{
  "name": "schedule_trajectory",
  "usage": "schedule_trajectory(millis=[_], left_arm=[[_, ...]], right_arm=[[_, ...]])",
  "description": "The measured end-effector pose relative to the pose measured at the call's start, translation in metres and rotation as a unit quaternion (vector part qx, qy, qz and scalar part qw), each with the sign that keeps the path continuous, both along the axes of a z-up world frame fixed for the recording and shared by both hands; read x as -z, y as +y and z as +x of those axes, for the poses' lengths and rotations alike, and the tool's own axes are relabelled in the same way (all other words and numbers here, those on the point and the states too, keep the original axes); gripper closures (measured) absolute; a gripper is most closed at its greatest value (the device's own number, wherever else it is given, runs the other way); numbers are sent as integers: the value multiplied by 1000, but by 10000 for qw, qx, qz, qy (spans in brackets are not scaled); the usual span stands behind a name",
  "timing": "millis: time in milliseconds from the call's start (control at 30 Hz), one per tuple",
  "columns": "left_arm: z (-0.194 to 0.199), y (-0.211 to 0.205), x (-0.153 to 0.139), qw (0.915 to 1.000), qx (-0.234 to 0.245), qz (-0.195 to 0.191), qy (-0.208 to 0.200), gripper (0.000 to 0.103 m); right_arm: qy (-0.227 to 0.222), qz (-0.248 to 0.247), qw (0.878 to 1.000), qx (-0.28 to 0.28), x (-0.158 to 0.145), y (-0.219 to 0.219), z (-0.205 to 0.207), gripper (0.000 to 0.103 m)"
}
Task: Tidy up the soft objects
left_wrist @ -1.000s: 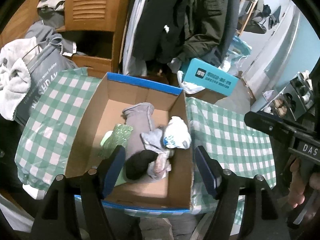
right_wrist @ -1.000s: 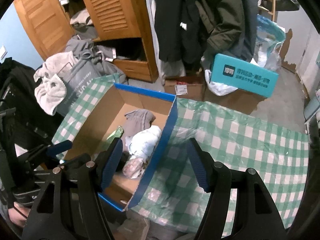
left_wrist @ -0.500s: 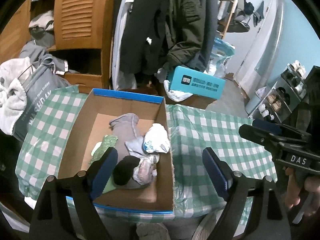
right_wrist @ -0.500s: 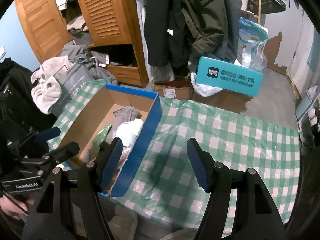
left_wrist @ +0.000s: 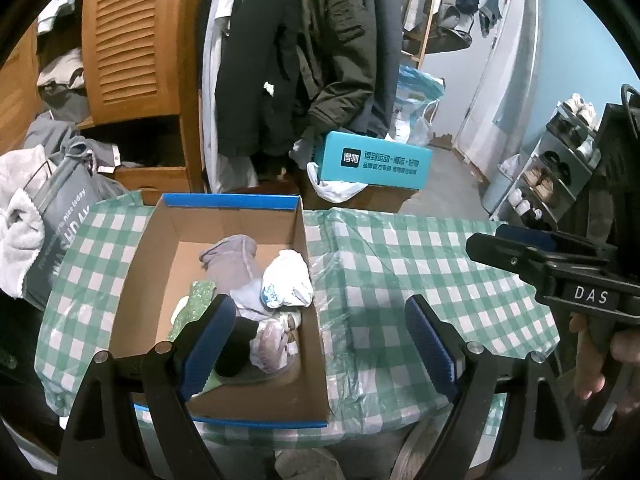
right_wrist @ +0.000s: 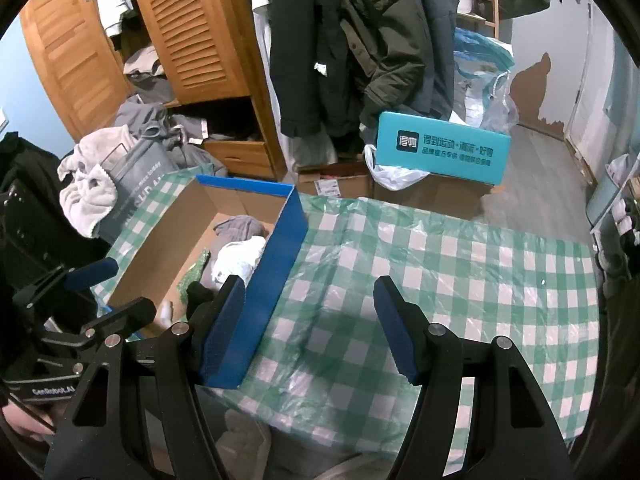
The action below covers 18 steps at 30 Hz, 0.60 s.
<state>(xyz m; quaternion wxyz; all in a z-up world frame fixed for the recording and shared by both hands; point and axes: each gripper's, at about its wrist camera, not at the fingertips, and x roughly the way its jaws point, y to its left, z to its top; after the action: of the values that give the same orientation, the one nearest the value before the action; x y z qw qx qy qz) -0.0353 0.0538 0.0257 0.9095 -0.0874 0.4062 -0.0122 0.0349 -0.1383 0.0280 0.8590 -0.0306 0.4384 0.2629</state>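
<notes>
Inside the cardboard box [left_wrist: 160,264] at the tabletop's [left_wrist: 400,264] left: soft objects [left_wrist: 260,292] piled, just beyond left tongs [left_wrist: 316,340] freshly spread and empty, nearer than right tongs [right_wrist: 308,328], likewise spread, empty.

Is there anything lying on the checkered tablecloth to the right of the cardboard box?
No, the tablecloth right of the cardboard box shows only bare green and white checks.

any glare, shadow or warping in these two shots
Left wrist view: sharp, strong fisheye bending at the edges, black corners, soft sheen on the plastic-covered checked tablecloth. Right wrist view: same warping, a dim shadow on the cloth between the right gripper fingers; no blur.
</notes>
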Motion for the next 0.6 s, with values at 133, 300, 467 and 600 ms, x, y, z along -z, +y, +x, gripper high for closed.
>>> schedule_trajectory(millis=[133,300,467,600], left_arm=[[0,1,-1,10000,-50,-8,-3,15],[2,3,0,9999,-105,-8,88,15],[5,3,5,9997,-71,-4,246,15],[4,1,5,9996,-72,69,271,15]], right_arm=[[2,-10,10000,0,0,-1,0,37],[1,-10,10000,1,1,-2,0,37],[7,8,10000,1,1,-3,1,37],[2,-14,10000,-1,1,-3,1,37]])
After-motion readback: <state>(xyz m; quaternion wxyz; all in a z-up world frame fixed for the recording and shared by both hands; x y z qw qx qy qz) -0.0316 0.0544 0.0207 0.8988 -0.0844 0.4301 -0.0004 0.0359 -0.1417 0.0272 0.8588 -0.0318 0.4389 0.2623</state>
